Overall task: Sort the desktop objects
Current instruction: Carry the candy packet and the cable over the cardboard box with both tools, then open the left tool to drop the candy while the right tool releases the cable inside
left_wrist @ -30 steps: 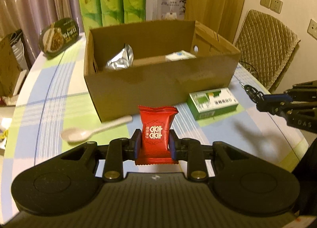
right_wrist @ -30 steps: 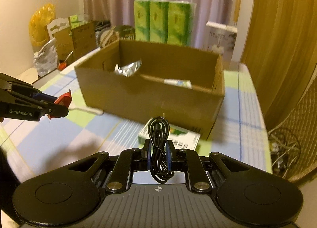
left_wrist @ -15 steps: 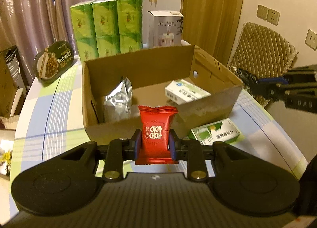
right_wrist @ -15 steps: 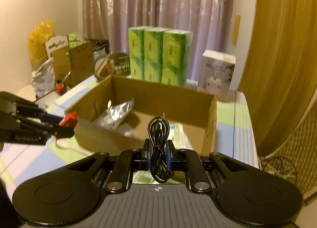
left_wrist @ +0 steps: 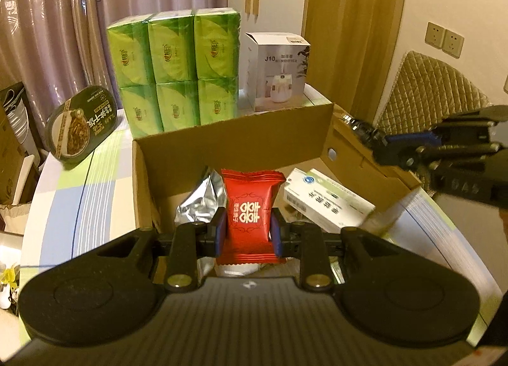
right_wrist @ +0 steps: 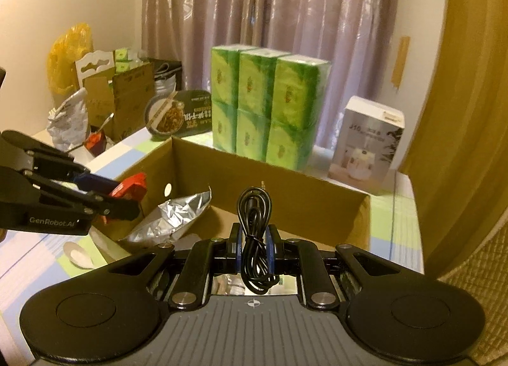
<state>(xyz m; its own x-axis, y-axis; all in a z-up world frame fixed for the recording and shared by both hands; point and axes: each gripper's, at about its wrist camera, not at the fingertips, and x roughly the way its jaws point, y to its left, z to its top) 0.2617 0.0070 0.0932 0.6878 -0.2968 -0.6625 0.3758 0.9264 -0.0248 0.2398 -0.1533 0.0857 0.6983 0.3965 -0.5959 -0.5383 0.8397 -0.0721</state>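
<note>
My left gripper (left_wrist: pixel 248 229) is shut on a red candy packet (left_wrist: pixel 249 207) and holds it above the open cardboard box (left_wrist: pixel 228 140). My right gripper (right_wrist: pixel 253 239) is shut on a coiled black cable (right_wrist: pixel 254 232), also above the box (right_wrist: pixel 285 188). Inside the box lie a silver foil pouch (left_wrist: pixel 200 204) and a white medicine box (left_wrist: pixel 330 204). The right gripper shows at the right of the left wrist view (left_wrist: pixel 374 138). The left gripper with the red packet (right_wrist: pixel 130 186) shows at the left of the right wrist view.
Behind the box stand a green tissue pack (left_wrist: pixel 174 70) and a white humidifier carton (left_wrist: pixel 279 73). A dark instant noodle bowl (left_wrist: pixel 79 124) leans at the back left. A white spoon (right_wrist: pixel 79 253) lies on the checked tablecloth beside the box. A padded chair (left_wrist: pixel 435 89) stands right.
Both grippers have moved forward and up from the table in front of the box to above its open top, each still holding its object.
</note>
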